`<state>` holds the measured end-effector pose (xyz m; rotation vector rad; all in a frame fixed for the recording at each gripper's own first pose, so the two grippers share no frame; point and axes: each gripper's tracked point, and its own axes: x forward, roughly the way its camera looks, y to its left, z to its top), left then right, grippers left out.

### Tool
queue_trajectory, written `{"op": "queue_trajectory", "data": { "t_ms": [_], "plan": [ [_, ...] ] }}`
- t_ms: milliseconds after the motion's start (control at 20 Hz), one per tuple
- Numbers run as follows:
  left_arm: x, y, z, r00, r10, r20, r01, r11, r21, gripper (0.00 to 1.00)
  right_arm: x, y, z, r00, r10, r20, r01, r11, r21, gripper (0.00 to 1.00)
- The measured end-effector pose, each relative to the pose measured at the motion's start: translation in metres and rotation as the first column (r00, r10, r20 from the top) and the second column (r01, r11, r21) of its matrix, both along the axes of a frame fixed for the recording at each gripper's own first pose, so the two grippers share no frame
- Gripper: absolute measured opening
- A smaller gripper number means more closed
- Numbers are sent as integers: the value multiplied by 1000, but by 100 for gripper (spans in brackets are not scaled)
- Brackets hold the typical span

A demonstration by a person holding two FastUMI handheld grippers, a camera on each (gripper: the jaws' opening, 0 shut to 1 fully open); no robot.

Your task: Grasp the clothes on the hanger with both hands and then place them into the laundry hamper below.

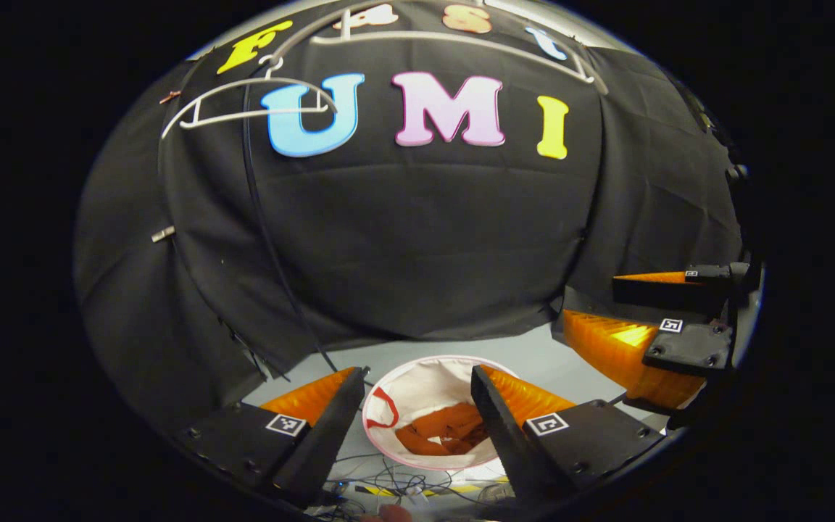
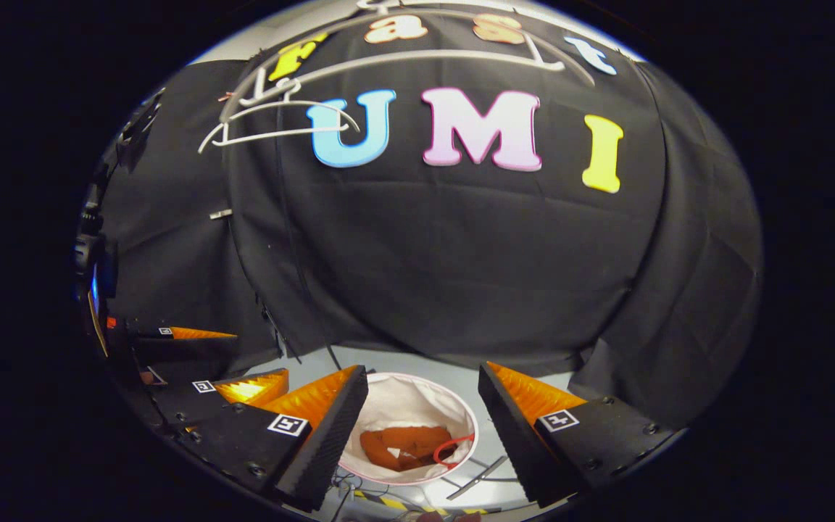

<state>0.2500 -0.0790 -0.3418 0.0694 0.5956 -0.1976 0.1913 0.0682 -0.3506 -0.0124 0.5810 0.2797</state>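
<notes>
A rust-orange garment [image 1: 448,429] lies crumpled in the white laundry hamper [image 1: 417,388] on the floor below. My left gripper [image 1: 419,378] hangs above the hamper, open, nothing between its fingers. In the right gripper view the same garment [image 2: 403,444] rests in the hamper [image 2: 403,400], and my right gripper [image 2: 423,377] stands open over it, holding nothing. The right gripper [image 1: 595,299] also appears at the right of the left gripper view, and the left gripper [image 2: 233,355] at the lower left of the right gripper view. A bare white hanger [image 1: 243,101] hangs at the upper left from a rail [image 1: 454,40]; the hanger [image 2: 272,119] also shows in the right gripper view.
Cables [image 1: 396,486] and a strip of yellow-black tape [image 1: 454,490] lie on the grey floor [image 1: 548,359] in front of the hamper. A thin black cord [image 1: 262,217] runs down the cloth wall. A red handle loop [image 2: 450,448] sits on the hamper's rim.
</notes>
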Motion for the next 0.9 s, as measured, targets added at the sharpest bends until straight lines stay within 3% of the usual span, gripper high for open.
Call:
{"op": "queue_trajectory", "data": {
  "t_ms": [300, 650, 900],
  "plan": [
    [-39, 10, 113, 978, 35, 206, -15, 995, -97, 94, -28, -3, 114, 974, -28, 226, 33, 999, -18, 98],
    [-96, 39, 247, 907, 74, 414, -3, 985, -170, 94, -74, -11, 234, 908, -120, 402, 111, 993, 45, 99],
    [-136, 52, 302, 865, 76, 497, 15, 984, -177, 93, -97, -16, 308, 854, -145, 499, 143, 989, 42, 99]
  ]
}}
